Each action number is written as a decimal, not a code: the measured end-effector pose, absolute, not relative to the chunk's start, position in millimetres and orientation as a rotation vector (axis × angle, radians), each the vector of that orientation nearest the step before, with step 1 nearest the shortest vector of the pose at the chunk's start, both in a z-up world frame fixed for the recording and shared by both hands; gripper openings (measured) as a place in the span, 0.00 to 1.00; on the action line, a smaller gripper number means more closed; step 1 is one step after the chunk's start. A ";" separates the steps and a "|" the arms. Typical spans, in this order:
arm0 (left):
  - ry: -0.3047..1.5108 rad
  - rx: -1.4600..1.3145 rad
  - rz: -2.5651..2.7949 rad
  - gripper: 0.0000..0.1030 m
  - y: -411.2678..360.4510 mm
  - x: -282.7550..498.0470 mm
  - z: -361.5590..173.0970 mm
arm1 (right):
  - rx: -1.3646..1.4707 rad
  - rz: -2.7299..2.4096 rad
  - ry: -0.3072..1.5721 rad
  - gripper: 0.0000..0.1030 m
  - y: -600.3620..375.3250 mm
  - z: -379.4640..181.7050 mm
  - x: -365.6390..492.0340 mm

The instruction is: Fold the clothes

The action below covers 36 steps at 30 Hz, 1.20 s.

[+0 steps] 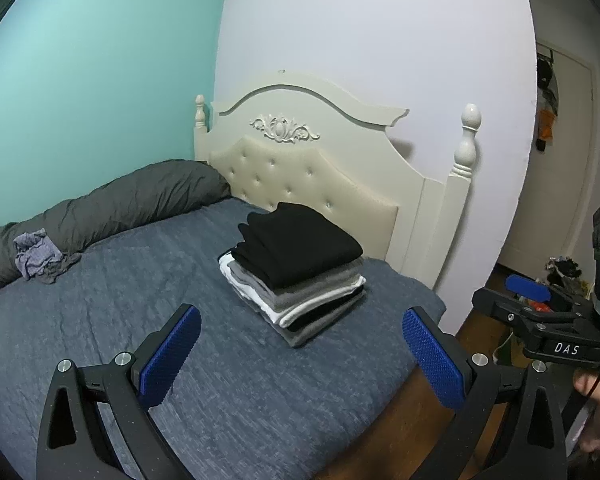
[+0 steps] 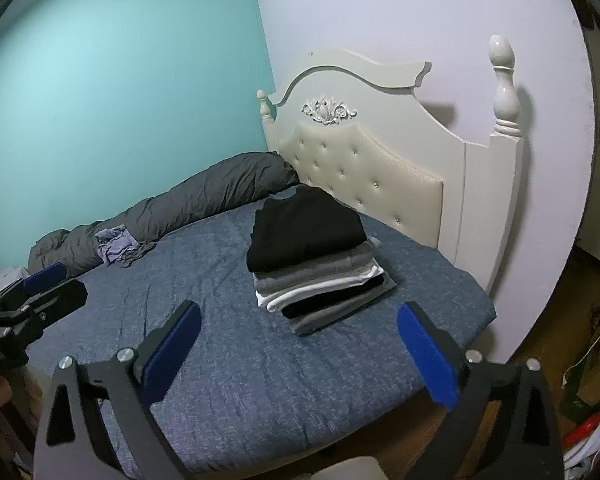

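A neat stack of folded clothes [image 1: 300, 264] [image 2: 312, 256], black on top with grey, white and black layers below, sits on the blue bedcover [image 1: 120, 320] [image 2: 220, 360] near the headboard. A crumpled lilac-grey garment [image 1: 36, 256] [image 2: 116, 246] lies at the far left against the rolled duvet. My left gripper [image 1: 302, 312] hovers open in front of the stack, holding nothing. My right gripper [image 2: 300, 309] is also open and empty, just short of the stack. Each gripper shows at the edge of the other's view, the right gripper [image 1: 516, 296] over the floor and the left gripper [image 2: 48, 284] over the bed.
A rolled dark grey duvet [image 1: 120, 204] [image 2: 204, 200] runs along the teal wall. The cream headboard [image 1: 312, 160] [image 2: 380, 160] stands behind the stack. The bed's right edge drops to a wooden floor with clutter [image 2: 596, 360]. A door [image 1: 560, 160] is at the far right.
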<state>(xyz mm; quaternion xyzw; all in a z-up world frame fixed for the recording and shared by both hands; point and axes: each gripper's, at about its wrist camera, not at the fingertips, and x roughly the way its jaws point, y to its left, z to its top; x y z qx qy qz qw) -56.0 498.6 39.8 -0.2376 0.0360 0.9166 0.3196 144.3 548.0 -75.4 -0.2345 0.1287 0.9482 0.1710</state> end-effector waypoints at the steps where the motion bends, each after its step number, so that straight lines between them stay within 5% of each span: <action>1: 0.087 -0.628 2.409 1.00 497.8 -56.0 39.2 | -0.665 2.692 0.367 0.99 547.5 -75.2 144.7; 36: 0.057 -0.663 2.427 1.00 490.5 -52.0 26.2 | -0.701 2.694 0.317 1.00 534.1 -85.1 137.9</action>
